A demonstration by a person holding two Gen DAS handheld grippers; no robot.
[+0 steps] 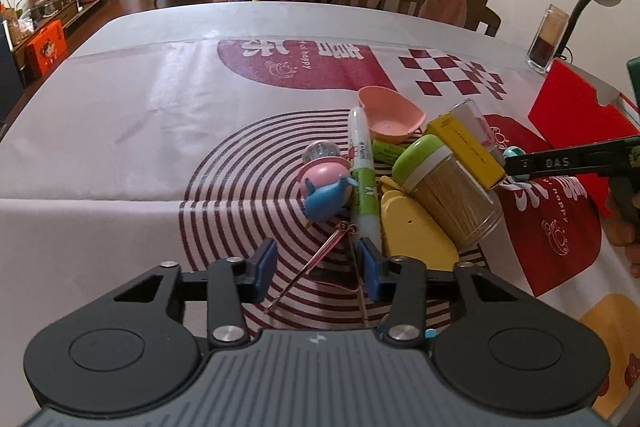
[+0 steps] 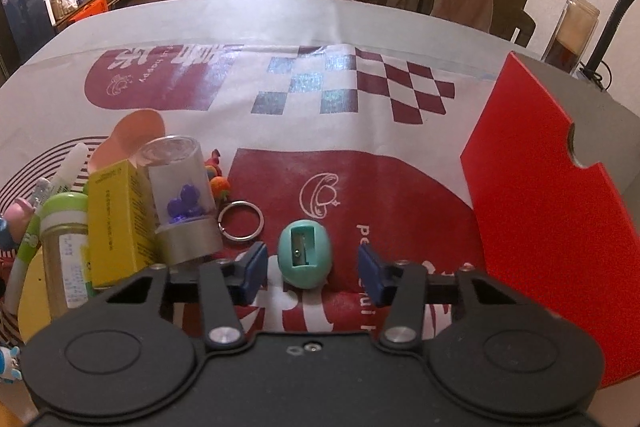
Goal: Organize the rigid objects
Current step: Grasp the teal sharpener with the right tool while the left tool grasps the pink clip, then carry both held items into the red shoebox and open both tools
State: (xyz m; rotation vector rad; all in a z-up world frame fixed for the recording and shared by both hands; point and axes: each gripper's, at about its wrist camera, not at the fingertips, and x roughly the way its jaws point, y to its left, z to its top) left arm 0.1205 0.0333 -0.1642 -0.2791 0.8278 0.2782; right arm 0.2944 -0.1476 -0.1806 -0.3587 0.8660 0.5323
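The left hand-held gripper (image 1: 318, 269) stands open around a thin rose-gold metal clip (image 1: 320, 255). The right hand-held gripper (image 2: 312, 269) stands open around a teal egg-shaped plastic sharpener (image 2: 306, 255), not touching it.

The right gripper (image 1: 520, 163) enters the left wrist view from the right edge; only one dark finger shows, and its tips are lost behind the yellow box (image 1: 466, 147). The red box (image 2: 560, 219) runs off the right wrist view's edge. A blue-and-white figure (image 2: 8, 367) is cut by the left edge. Print on the toothpick jar (image 2: 66, 259) label is too small to read.
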